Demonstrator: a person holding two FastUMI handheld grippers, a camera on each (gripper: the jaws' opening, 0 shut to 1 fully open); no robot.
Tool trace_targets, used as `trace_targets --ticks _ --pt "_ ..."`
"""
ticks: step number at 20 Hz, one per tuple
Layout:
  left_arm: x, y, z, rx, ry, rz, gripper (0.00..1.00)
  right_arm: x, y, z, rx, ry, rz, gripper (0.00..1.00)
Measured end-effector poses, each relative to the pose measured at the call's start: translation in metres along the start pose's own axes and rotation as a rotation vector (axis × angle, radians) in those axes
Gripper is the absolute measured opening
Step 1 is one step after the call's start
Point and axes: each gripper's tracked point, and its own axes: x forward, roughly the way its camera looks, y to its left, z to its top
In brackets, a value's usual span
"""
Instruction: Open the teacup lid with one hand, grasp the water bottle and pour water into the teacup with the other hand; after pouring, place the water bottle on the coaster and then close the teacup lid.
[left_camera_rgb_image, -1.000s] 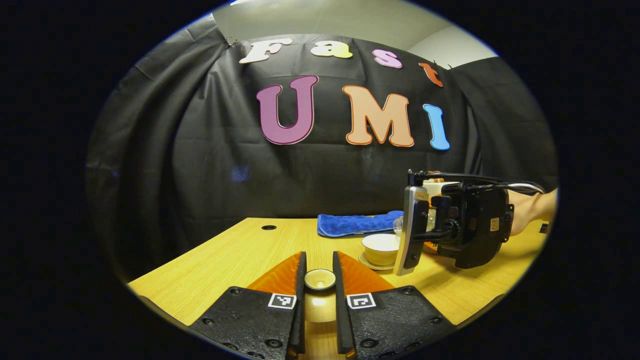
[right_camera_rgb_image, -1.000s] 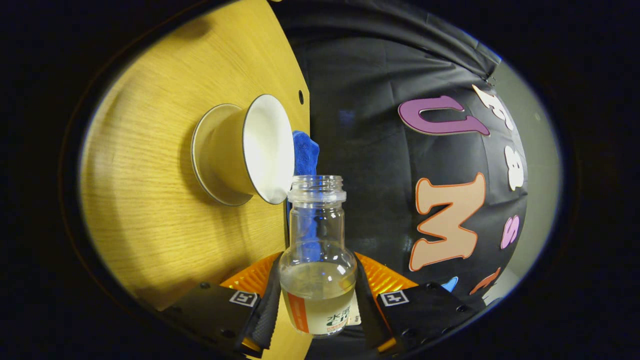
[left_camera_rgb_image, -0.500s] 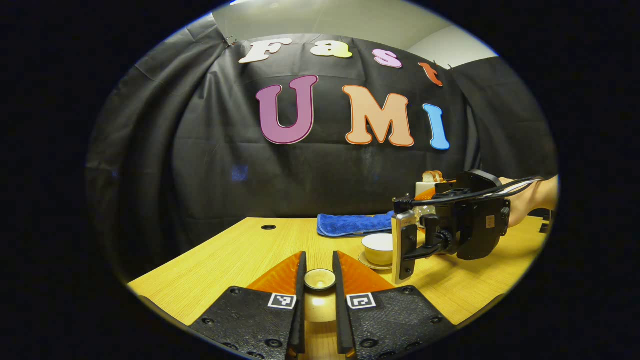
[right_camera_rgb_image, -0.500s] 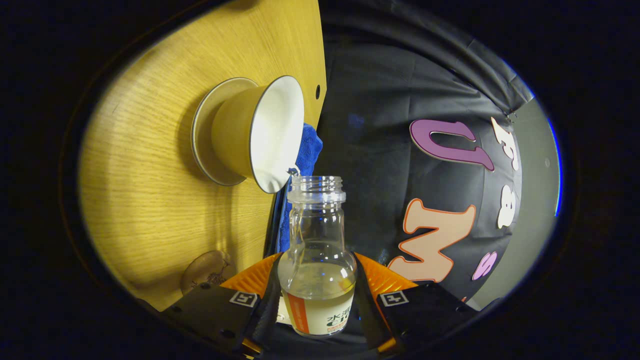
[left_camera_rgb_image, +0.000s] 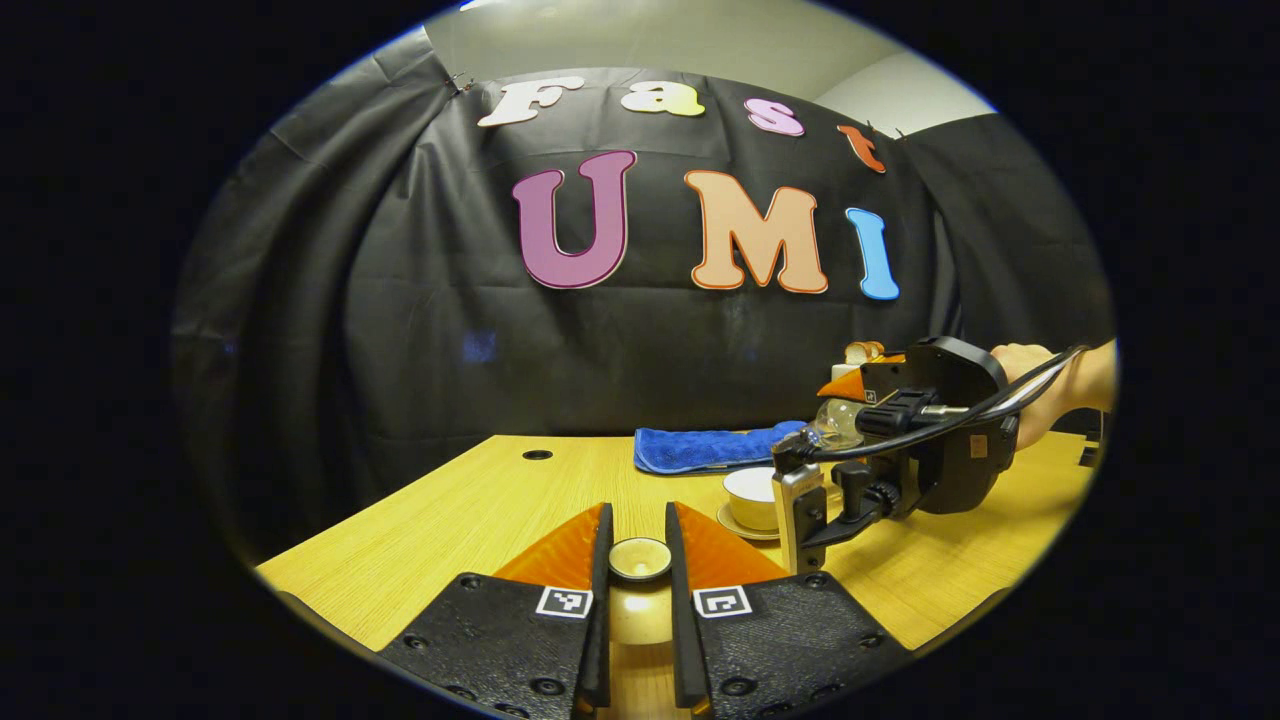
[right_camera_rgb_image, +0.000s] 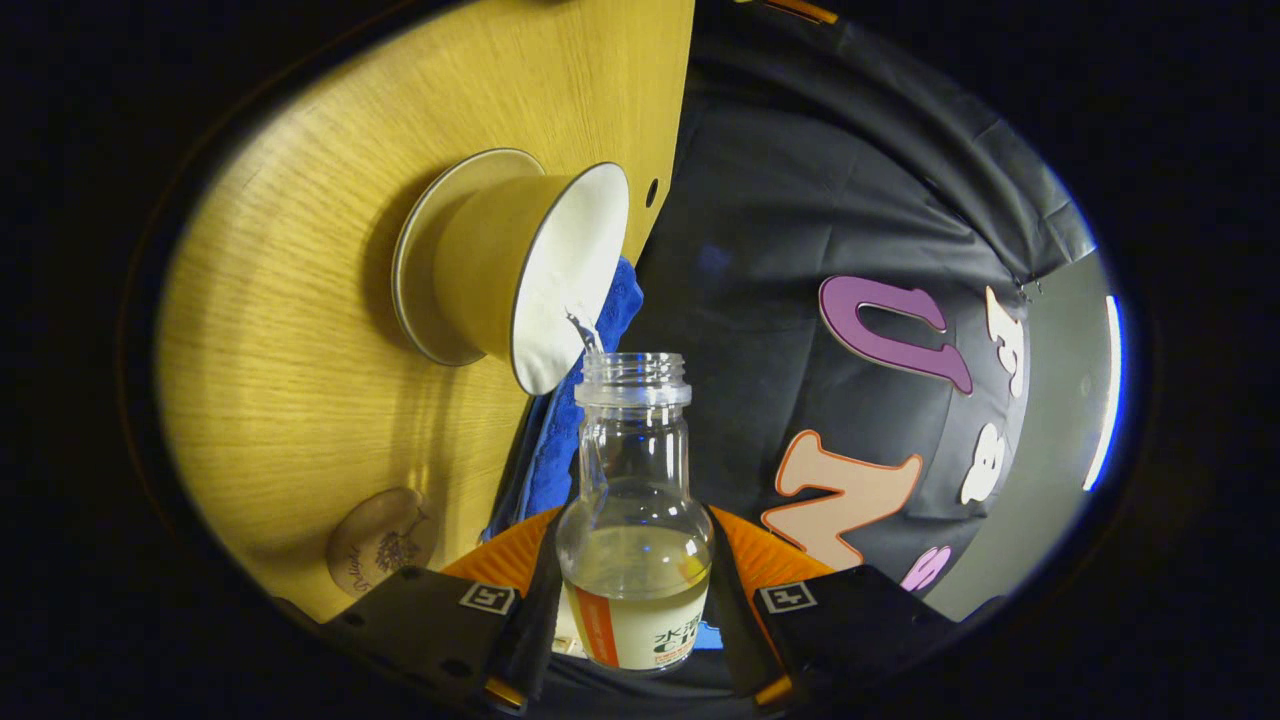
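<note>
We hold the lid (left_camera_rgb_image: 640, 558) clenched between the fingers of the left gripper (left_camera_rgb_image: 638, 575), parked low over the table (left_camera_rgb_image: 450, 530) and off to the side of the cup (left_camera_rgb_image: 752, 495), so the cup's mouth stays free for the pour. The right gripper (right_camera_rgb_image: 632, 600) clamps the bottle (right_camera_rgb_image: 633, 520) by its lower body, both fingers pressing its sides, and we have it tipped over so the open neck hangs right by the cup's rim; in the right gripper view a thin thread of water (right_camera_rgb_image: 582, 332) runs from the neck into the white inside of the cup. The cup stands on its saucer (right_camera_rgb_image: 420, 260), with the blue cloth (left_camera_rgb_image: 700, 447) lying behind it. The bottle is clear glass, uncapped, with a threaded neck, a rounded shoulder and a label low down; some water sits in its belly. The coaster (right_camera_rgb_image: 378, 540), a round disc with a small drawing, lies on the table beside the cup, bare, where we judge the bottle goes once the pouring is done.
</note>
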Motion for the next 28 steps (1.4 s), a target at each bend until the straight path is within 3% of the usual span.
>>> trace_targets --ticks 13,28 --pt "0.000 0.000 -0.001 -0.002 0.000 0.000 0.22 -0.001 -0.016 0.006 -0.194 -0.054 -0.097 0.73" --pt "0.000 0.001 0.000 -0.002 0.000 0.008 0.22 -0.002 -0.017 0.014 -0.197 -0.066 -0.100 0.74"
